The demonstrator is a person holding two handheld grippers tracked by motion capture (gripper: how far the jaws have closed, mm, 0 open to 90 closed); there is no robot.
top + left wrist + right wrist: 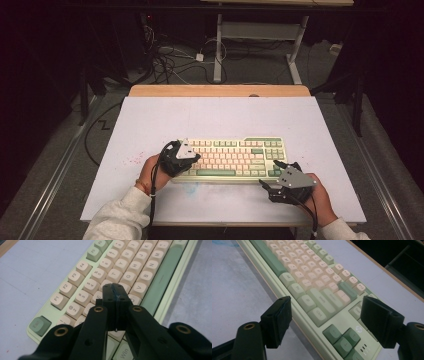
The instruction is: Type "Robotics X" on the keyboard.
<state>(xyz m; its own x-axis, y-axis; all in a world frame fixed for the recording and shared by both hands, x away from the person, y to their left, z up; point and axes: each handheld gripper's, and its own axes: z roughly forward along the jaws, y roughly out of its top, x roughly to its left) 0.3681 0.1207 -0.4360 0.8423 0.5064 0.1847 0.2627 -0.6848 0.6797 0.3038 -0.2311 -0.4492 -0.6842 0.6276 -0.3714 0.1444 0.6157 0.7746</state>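
From the high view we saw a green and cream keyboard (231, 158) lying on the white table (215, 120), toward the near edge and roughly centred, with the person's two forearms coming in from below. The left gripper (187, 159) sat over the keyboard's left end, its grey plate above the keys, while the right gripper (273, 175) hung just off the keyboard's near right corner, over the bare table surface. In the left gripper view we found the left gripper (115, 291) clenched, its two black jaws pressed flat together with nothing between them, the tips poised above the letter keys near the keyboard (75, 277), close to the C and V; we could not tell whether they touched a key. In the right gripper view the right gripper (334, 312) was released, its jaws spread wide apart, framing the right end of the keyboard (312, 282) with the Ctrl and Shift keys and the dark green arrow keys (342, 338) between them
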